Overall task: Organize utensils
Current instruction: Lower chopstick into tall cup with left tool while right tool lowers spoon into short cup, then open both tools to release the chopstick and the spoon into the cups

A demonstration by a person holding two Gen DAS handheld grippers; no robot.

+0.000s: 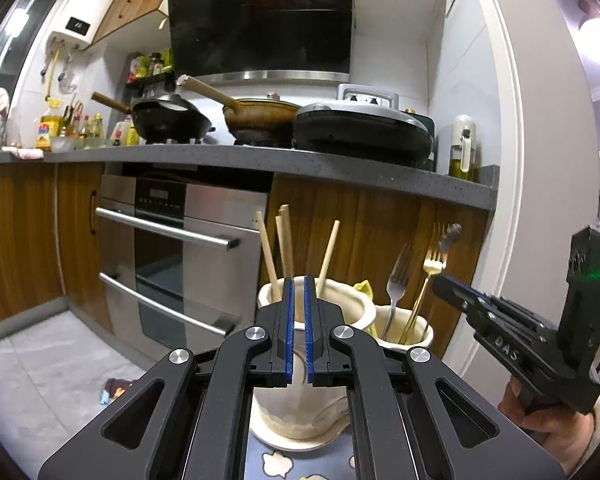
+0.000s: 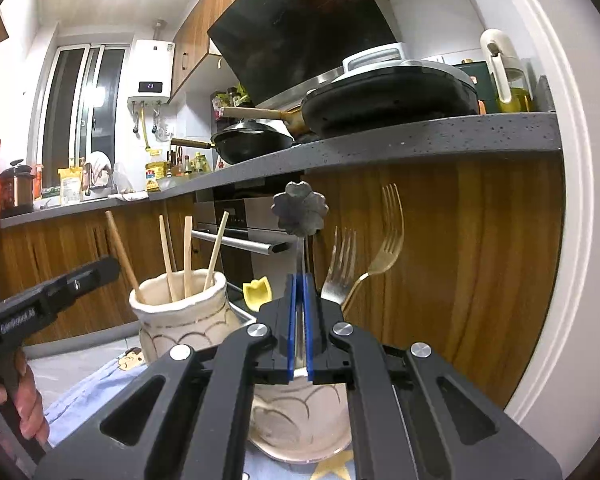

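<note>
The right gripper (image 2: pixel 299 280) is pinching the thin metal handle of a flower-headed utensil (image 2: pixel 300 209), jaws nearly shut on it, holding it upright above the smaller cream pot (image 2: pixel 300 420). Two forks, a steel fork (image 2: pixel 340 264) and a gold fork (image 2: pixel 386 236), are standing in that pot already. The left gripper (image 1: pixel 299 280) is closed almost fully on what looks like a chopstick; it is sitting at the mouth of the taller cream pot (image 1: pixel 352 300), where other wooden chopsticks (image 1: pixel 288 240) are leaning.

The flower utensil is probably light, stiff and slippery, so a grip low on the flat handle is suiting it; the head end is making it top-heavy. The chopsticks are light and rigid, likely to twist in a narrow pinch. Both pots look ceramic, fragile and tippable.

Both pots are resting near each other on a surface covered by a pale blue patterned cloth (image 2: pixel 80 396). Beyond are wooden cabinets, a steel oven (image 1: pixel 180 248) and a grey counter (image 1: pixel 260 156) carrying pans
</note>
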